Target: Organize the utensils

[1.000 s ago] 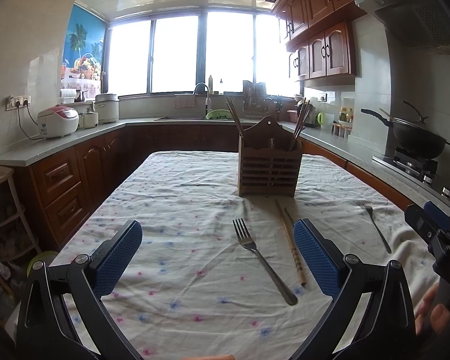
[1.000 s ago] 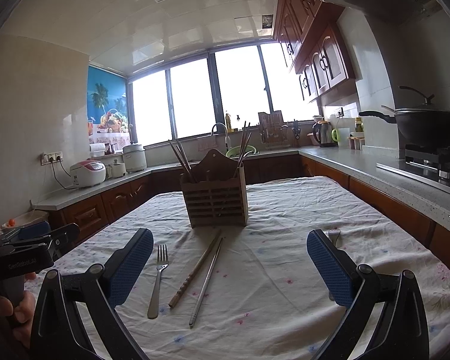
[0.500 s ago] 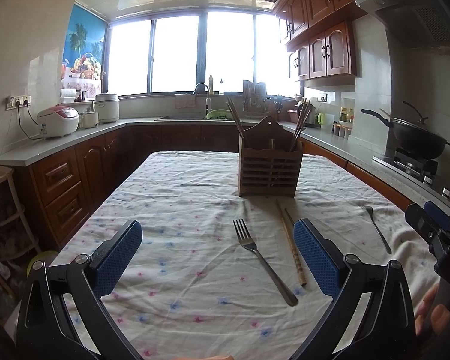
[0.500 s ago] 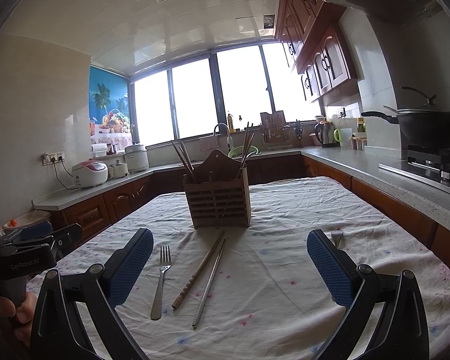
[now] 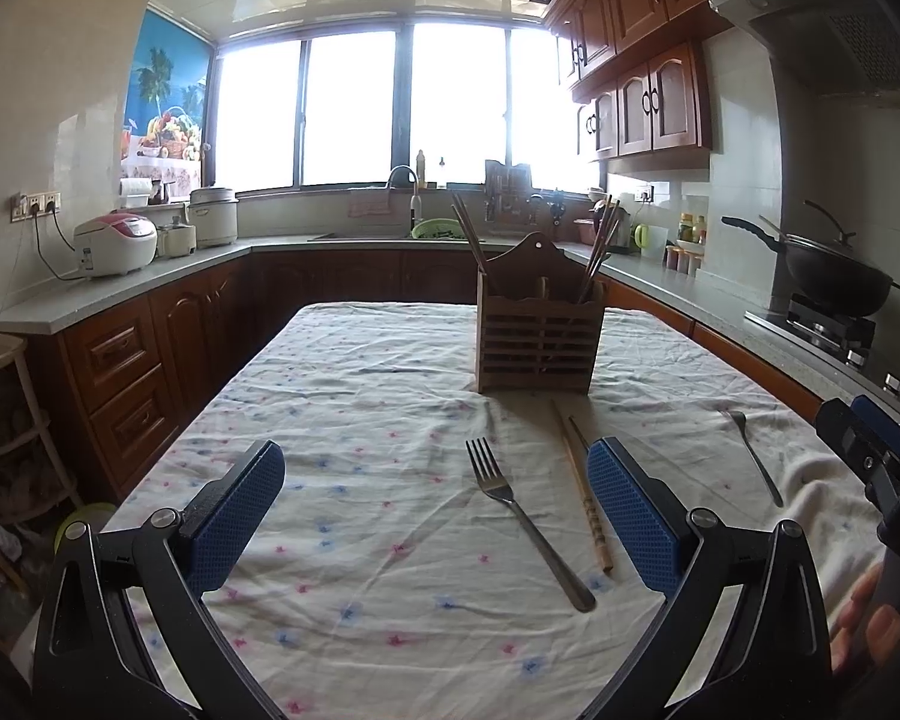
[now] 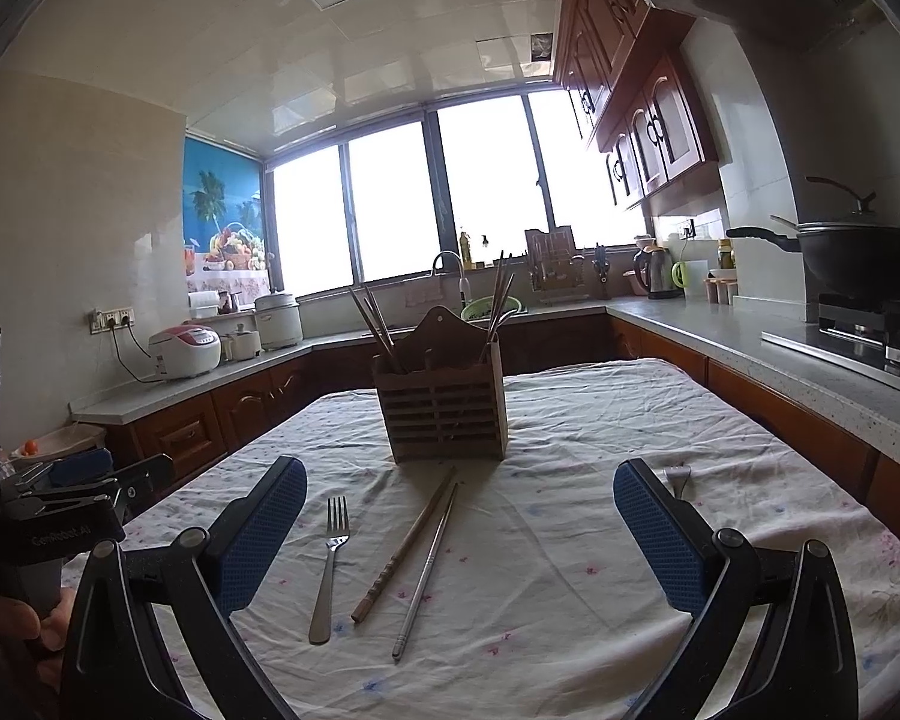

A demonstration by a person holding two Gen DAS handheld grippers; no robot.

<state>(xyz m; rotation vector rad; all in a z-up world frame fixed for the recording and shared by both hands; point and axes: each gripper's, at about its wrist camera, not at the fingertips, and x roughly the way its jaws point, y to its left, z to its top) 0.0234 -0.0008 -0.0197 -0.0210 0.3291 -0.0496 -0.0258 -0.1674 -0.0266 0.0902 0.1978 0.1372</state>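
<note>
Both your left gripper and right gripper gape empty; forks and chopsticks lie loose before the wooden holder — any pickup calls for a flat pinch.

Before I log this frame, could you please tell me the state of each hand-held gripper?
Left hand-held gripper: open, holding nothing.
Right hand-held gripper: open, holding nothing.

Both wrist views sit low over the near end of the clothed table, facing the far window. Left view: utensil holder right of centre. Right view: holder at centre, pitched up, more ceiling. Shared: holder, fork, chopsticks. Each catches the other gripper at frame edge.
</note>
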